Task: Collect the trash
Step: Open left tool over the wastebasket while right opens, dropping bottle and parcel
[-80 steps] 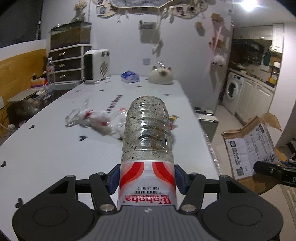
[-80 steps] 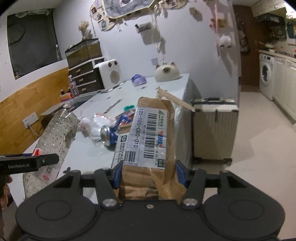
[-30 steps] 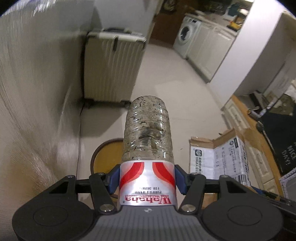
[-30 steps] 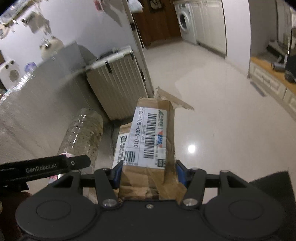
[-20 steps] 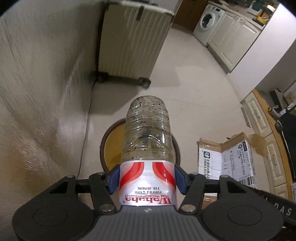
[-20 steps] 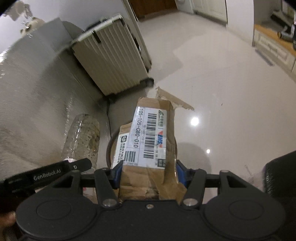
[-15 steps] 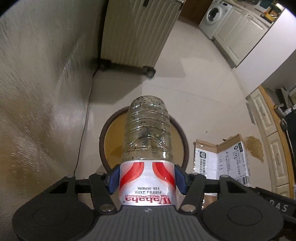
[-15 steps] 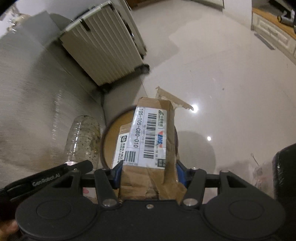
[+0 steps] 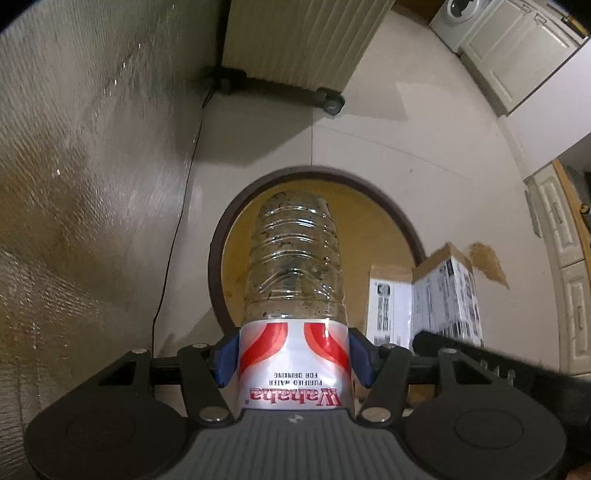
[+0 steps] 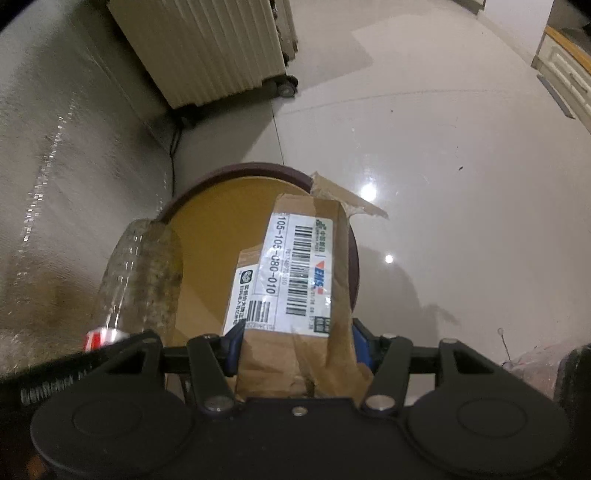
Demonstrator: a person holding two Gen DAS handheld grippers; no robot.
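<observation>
The bottle point(image 9: 293, 273) is clamped at its red-and-white label between the blue pads point(image 9: 223, 360) of the left gripper point(image 9: 293, 360), base pointing away from the camera. It is clear, ribbed and flecked with dark specks inside. In the left wrist view it hangs over the bin point(image 9: 218, 258), a round tub with a dark brown rim and a yellow inside, which fills the middle of the picture. In the right wrist view the same bottle point(image 10: 142, 277) shows at 9 o'clock, over the bin's left rim point(image 10: 192, 194).

The box point(image 10: 299, 280), torn brown cardboard with a white barcode label, is pinched between the pads point(image 10: 232, 345) of the right gripper point(image 10: 295, 345). It points out over the right half of the bin's mouth; a loose flap of tape sticks out at its far end, past the rim. In the left wrist view the box point(image 9: 424, 295) sits at 3 o'clock, just beside the bin's right rim, with the black bar of the right gripper point(image 9: 480, 358) under it.

Both grippers point steeply down and lie close side by side.

Around the bin the floor point(image 10: 443, 147) is pale glossy tile with light spots on it. A ribbed cream suitcase point(image 10: 207, 48) on black wheels stands at 11 to 12 o'clock beyond the bin. A shiny, wrinkled drape point(image 9: 74, 184) fills the left side of both views, and a thin black cord point(image 9: 177, 221) runs down along its edge. White cabinets point(image 9: 517, 48) and a washing machine point(image 9: 448, 16) show at 1 o'clock in the left wrist view.
</observation>
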